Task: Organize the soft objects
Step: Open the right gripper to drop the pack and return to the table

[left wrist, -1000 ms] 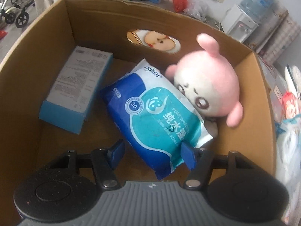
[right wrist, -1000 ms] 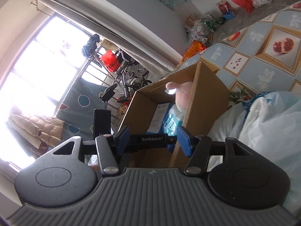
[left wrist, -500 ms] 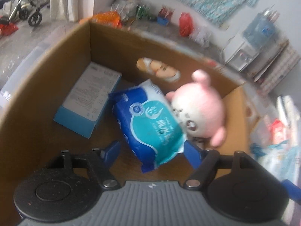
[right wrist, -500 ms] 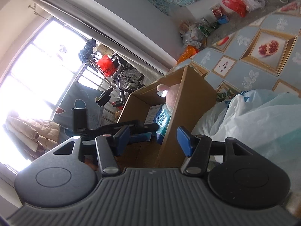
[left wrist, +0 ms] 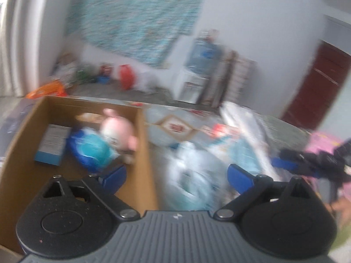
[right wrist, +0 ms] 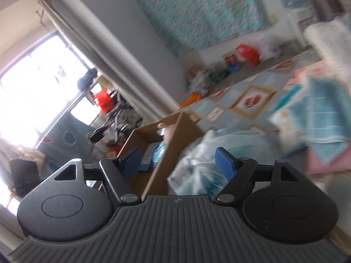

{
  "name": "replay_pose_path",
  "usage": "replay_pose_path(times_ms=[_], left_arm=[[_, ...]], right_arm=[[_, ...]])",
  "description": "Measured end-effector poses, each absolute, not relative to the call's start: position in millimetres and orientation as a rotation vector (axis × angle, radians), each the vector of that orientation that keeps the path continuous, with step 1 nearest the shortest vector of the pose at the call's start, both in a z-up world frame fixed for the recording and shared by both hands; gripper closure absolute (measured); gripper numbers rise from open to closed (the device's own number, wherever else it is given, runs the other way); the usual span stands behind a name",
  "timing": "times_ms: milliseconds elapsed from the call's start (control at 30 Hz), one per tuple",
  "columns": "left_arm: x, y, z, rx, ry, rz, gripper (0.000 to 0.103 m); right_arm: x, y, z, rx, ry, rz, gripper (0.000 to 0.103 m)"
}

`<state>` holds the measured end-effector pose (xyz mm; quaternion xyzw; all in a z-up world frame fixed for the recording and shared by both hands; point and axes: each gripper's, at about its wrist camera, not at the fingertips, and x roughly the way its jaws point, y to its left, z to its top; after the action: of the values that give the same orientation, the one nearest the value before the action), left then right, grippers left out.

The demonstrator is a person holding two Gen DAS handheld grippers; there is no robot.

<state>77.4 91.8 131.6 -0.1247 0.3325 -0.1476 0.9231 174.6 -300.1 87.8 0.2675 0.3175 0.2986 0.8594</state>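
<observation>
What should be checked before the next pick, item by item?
1. Left gripper empty: ok, jaws opening, nothing between them.
2. Right gripper empty: ok, jaws opening, nothing gripped.
3. Plush in box: ok.
4. Wipes pack in box: ok, beside the plush.
5. Soft items left outside: ok, plastic bag lies right of the box.
6. Clear view of next target: not ok, both views blurred.

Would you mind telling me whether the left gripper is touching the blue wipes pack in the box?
Apart. In the left wrist view the left gripper, jaws opening and empty, sits clear of the wipes pack lying in the cardboard box.

No legible text; frames blurred.
</observation>
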Motion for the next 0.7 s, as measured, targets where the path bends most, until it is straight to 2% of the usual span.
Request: replay_pose_path(times_ms=[400,700], left_arm=[[0.8,-21.8,82.3,-0.134,0.635,-0.534,0.004],[6.8,-81.5,65.5,-0.026,0.624,-0.574,0.004]], right_arm=[[93.3,-366.0,44.5,0.621,0.673,0.517,0.026],[95.6,-396.0,33.4,0.654,0.675,0.478,0.026]])
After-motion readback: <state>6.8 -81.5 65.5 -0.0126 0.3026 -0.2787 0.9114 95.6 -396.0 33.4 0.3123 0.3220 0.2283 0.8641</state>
